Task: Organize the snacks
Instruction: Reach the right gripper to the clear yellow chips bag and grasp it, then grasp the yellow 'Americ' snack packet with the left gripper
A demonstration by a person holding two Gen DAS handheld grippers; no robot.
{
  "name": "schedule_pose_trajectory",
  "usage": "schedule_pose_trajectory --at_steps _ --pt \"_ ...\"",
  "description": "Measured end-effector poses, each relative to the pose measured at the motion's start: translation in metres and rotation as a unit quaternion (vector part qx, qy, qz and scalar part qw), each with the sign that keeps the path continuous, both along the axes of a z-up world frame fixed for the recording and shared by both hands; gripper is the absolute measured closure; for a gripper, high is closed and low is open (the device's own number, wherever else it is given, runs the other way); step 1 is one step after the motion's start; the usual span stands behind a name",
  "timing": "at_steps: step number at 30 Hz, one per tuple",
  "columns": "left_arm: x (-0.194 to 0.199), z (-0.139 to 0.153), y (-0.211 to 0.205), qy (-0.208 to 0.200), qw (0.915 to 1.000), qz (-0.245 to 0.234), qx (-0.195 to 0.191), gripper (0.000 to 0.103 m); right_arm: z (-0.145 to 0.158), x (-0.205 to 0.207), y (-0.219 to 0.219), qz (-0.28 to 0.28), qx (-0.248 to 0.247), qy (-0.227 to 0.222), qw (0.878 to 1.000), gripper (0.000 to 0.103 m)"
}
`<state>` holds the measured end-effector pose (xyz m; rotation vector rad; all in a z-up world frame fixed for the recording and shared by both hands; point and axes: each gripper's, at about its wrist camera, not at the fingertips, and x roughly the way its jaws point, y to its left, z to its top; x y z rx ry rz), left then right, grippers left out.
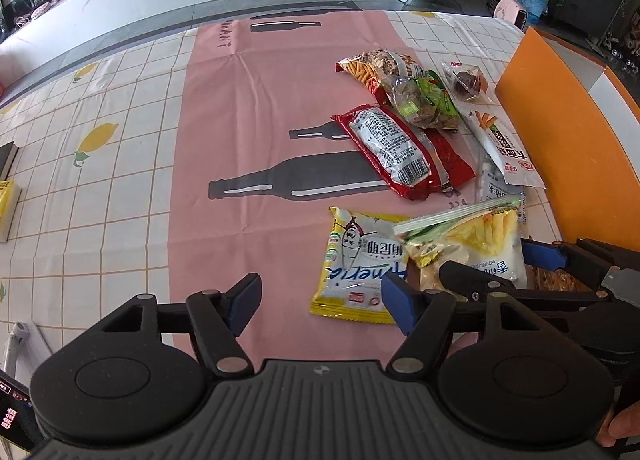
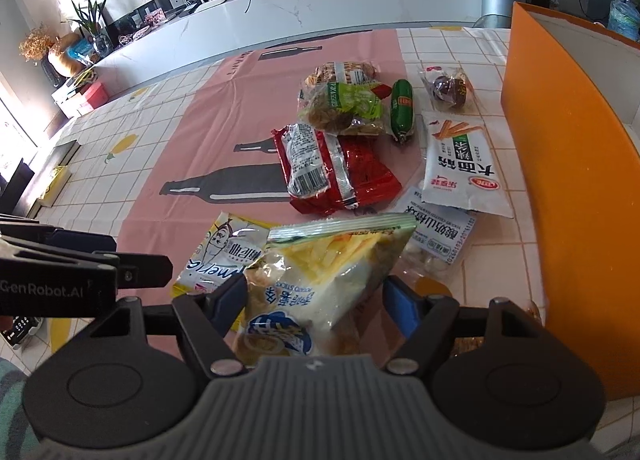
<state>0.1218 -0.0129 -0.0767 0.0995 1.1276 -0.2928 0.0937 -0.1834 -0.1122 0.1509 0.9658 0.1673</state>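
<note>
Several snack packets lie on a pink and checked tablecloth [image 1: 248, 108]. My right gripper [image 2: 314, 300] points down over a white and yellow fries bag [image 2: 320, 272]. The bag sits between its blue pads: the left pad is at the bag's edge, the right pad a small gap away. In the left wrist view the same bag [image 1: 472, 236] shows between the right gripper's fingers [image 1: 460, 272]. My left gripper [image 1: 322, 302] stands open with nothing between its pads. Just beyond its right pad lies a yellow packet [image 1: 356, 268], partly under the fries bag.
A tall orange box [image 2: 580, 180] stands along the right side. Behind the fries bag lie a red packet [image 2: 332, 172], a green nut bag [image 2: 344, 108], a green sausage [image 2: 402, 108] and a white stick-snack packet [image 2: 460, 164]. Books [image 1: 8, 196] sit at the left edge.
</note>
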Motion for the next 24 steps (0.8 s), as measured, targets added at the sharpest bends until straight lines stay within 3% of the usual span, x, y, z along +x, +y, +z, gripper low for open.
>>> schedule_pose_trajectory --at_steps 2,3,7,8,14,20,24 --pt "0.003 -0.003 -0.003 0.005 1.0000 -0.004 -0.003 0.020 -0.001 0.000 -0.001 0.003 -0.003 -0.008 1.000 0.051" --pt "0.004 -0.005 -0.006 0.007 0.9999 -0.009 -0.002 0.020 -0.001 0.000 -0.002 0.006 0.001 -0.009 1.000 0.053" --pt "0.004 -0.012 -0.018 0.006 0.9993 -0.036 0.013 0.020 0.000 0.001 -0.010 0.005 0.020 -0.008 1.000 0.084" --pt "0.004 -0.014 -0.022 0.003 0.9988 -0.044 0.020 0.020 0.001 0.002 -0.011 0.005 0.025 -0.009 1.000 0.087" --pt "0.008 -0.028 -0.037 -0.009 0.9935 -0.098 0.056 0.020 0.015 -0.001 -0.018 0.004 0.019 -0.034 0.999 0.091" --pt "0.009 -0.042 -0.049 -0.020 0.9862 -0.136 0.093 0.018 0.010 0.002 -0.027 -0.011 0.042 -0.022 0.999 0.092" --pt "0.014 -0.045 -0.047 -0.019 0.9886 -0.127 0.079 0.015 0.010 0.002 -0.028 -0.014 0.045 -0.022 0.999 0.092"
